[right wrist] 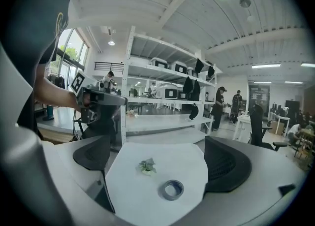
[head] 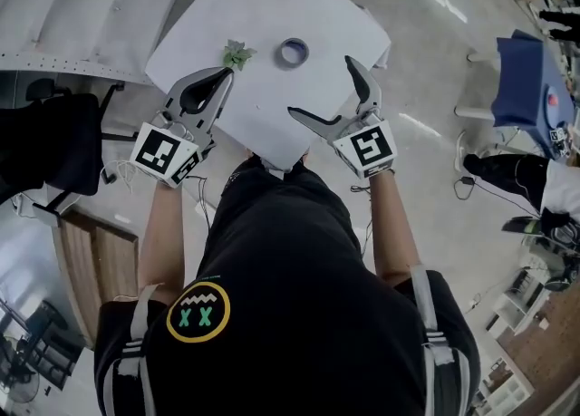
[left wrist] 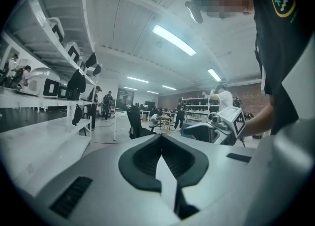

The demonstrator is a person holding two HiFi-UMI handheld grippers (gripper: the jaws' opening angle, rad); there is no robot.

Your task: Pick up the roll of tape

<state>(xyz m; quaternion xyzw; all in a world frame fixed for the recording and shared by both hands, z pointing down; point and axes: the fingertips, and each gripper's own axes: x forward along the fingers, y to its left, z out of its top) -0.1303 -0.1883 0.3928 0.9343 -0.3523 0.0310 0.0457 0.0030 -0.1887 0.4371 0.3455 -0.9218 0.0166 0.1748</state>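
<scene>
The roll of tape (head: pixel 292 52) is a small grey-blue ring lying flat on a white square table (head: pixel 263 6). The right gripper view shows the same roll of tape (right wrist: pixel 173 189) ahead of the jaws, which stand wide apart. My right gripper (head: pixel 332 97) hovers open over the table's near edge, just short of the roll. My left gripper (head: pixel 224 72) is shut and empty, its tips beside a small green crumpled piece (head: pixel 237 54). In the left gripper view that gripper (left wrist: pixel 160 139) points out at the room, and neither table nor tape shows.
The green piece (right wrist: pixel 146 166) lies left of the roll. White shelving (head: pixel 82 6) stands beyond the table at left, a black office chair (head: pixel 45 142) on the left, and a blue-covered seat (head: pixel 521 79) on the right. Cables lie on the floor.
</scene>
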